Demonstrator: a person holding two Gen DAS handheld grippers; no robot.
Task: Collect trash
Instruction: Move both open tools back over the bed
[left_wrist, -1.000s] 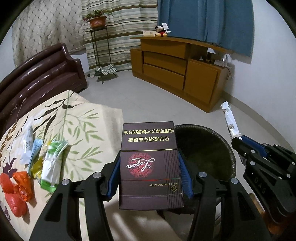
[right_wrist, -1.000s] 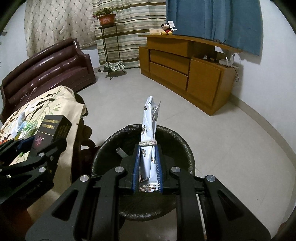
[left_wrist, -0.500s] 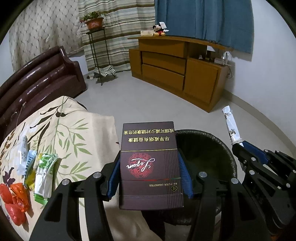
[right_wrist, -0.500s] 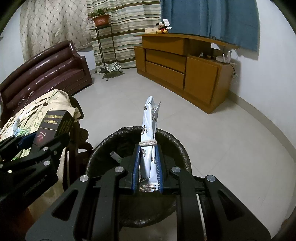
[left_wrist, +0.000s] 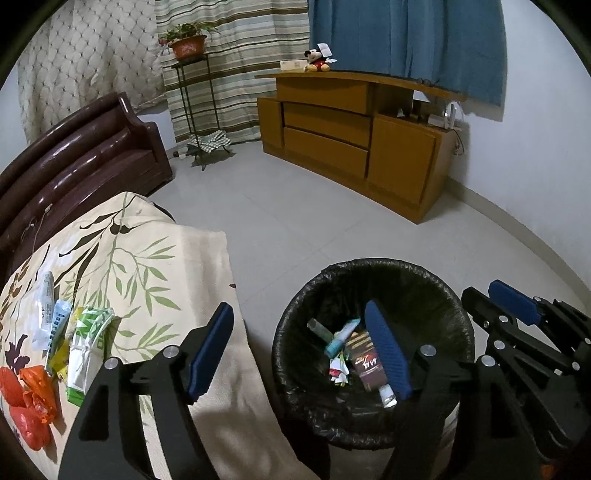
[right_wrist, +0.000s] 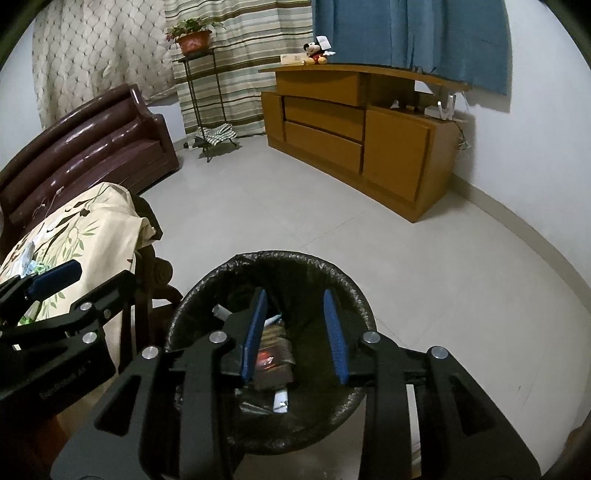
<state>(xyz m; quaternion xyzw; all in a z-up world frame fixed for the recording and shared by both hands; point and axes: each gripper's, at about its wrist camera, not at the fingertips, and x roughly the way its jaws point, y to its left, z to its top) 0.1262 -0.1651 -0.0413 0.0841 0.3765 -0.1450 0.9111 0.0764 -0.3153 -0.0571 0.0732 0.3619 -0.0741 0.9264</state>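
A round bin lined with a black bag (left_wrist: 373, 275) (right_wrist: 295, 258) stands on the floor beside the table. Inside lie the dark cigarette box (left_wrist: 365, 365) (right_wrist: 273, 356) and several wrappers (left_wrist: 340, 339). My left gripper (left_wrist: 299, 326) hangs over the bin's left rim, its jaws opening with nothing between them. My right gripper (right_wrist: 293, 314) is above the bin, its jaws opening and empty too. More trash lies on the leaf-print tablecloth (left_wrist: 147, 266): a green and white packet (left_wrist: 86, 339), a light blue wrapper (left_wrist: 59, 325) and orange wrappers (left_wrist: 29, 398).
A dark brown sofa (left_wrist: 74, 162) stands behind the table. A wooden cabinet (left_wrist: 354, 136) with a plush toy (left_wrist: 317, 61) lines the far wall. A metal plant stand (left_wrist: 192, 92) is by the striped curtain. Pale tiled floor (left_wrist: 295, 214) lies between them.
Both grippers opened. The cigarette box left my left gripper and the rolled white wrapper left my right gripper; the box now lies inside the bin.
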